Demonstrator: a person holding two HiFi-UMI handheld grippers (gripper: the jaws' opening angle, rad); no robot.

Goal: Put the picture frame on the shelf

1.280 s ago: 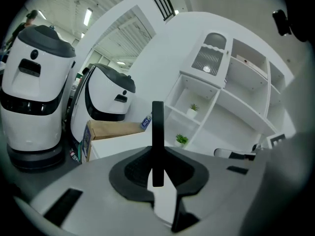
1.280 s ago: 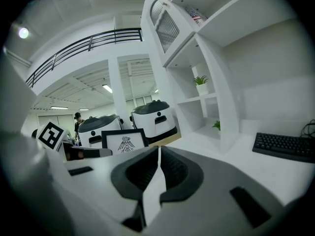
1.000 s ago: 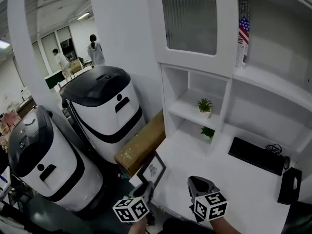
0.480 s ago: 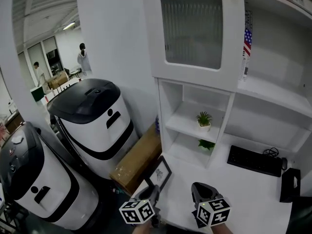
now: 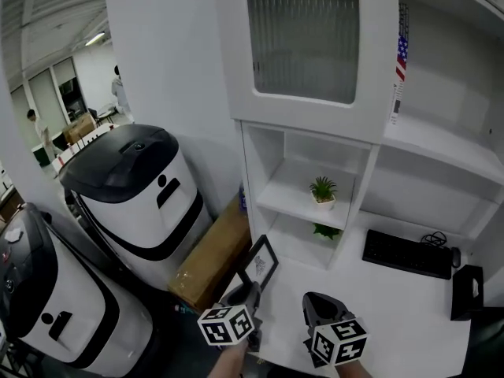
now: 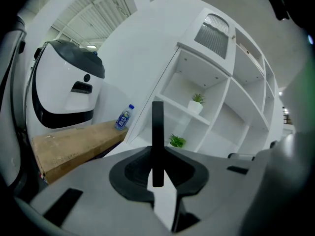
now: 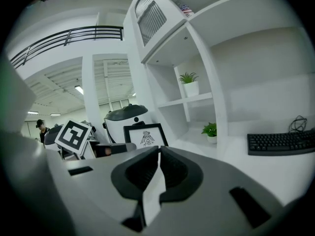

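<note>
Black border, white mat, a small dark print: that is the picture frame [image 5: 261,259]. My left gripper [image 5: 246,291] has its jaws closed on the frame's lower edge and holds it in the air over the front left corner of the bench [image 5: 378,305]. Gripping it low leaves the upper part free to go into a compartment first, I judge.

My right gripper [image 5: 319,307] hangs just beside it over the front edge, jaws pressed together with nothing between them. One grip seems enough for a thing this light.

The shelf [image 5: 285,197] rises at the bench's back left corner. A potted plant [image 5: 321,189] stands toward the right of its upper board and a second plant [image 5: 325,231] sits below, so the bare left part looks the likelier spot. A keyboard [image 5: 407,253] lies well apart to the right.
</note>
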